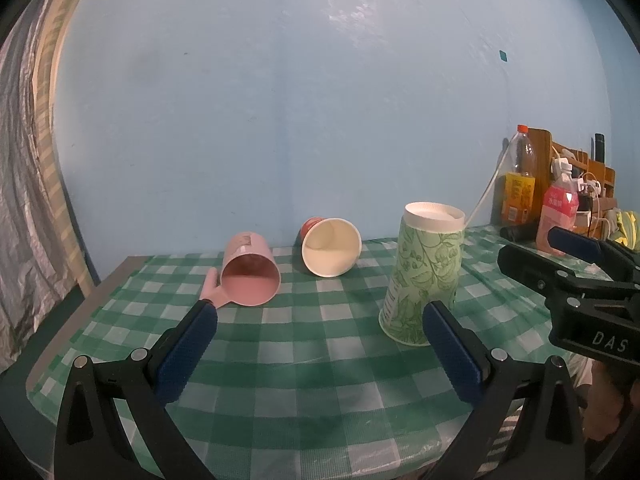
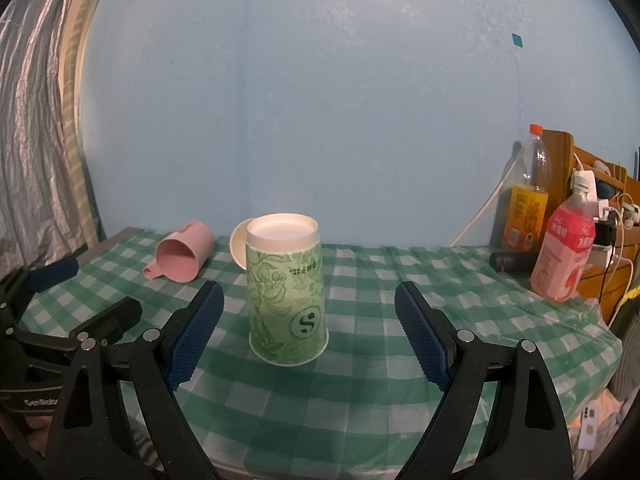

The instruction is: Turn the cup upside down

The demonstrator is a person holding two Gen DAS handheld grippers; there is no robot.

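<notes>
Paper cup (image 2: 286,300): pale green w/ darker leaf print, white base. Mug (image 2: 182,251): pink. Tablecloth (image 2: 360,392): green/white check. Wall (image 2: 320,120): light blue. Gripper pads (image 2: 195,334): blue.

left claw (image 1: 320,332) jaws wide apart, holding nothing, right claw (image 2: 310,320) likewise spread, both side by side

Green cup (image 2: 286,296) upside down, untouched
</notes>
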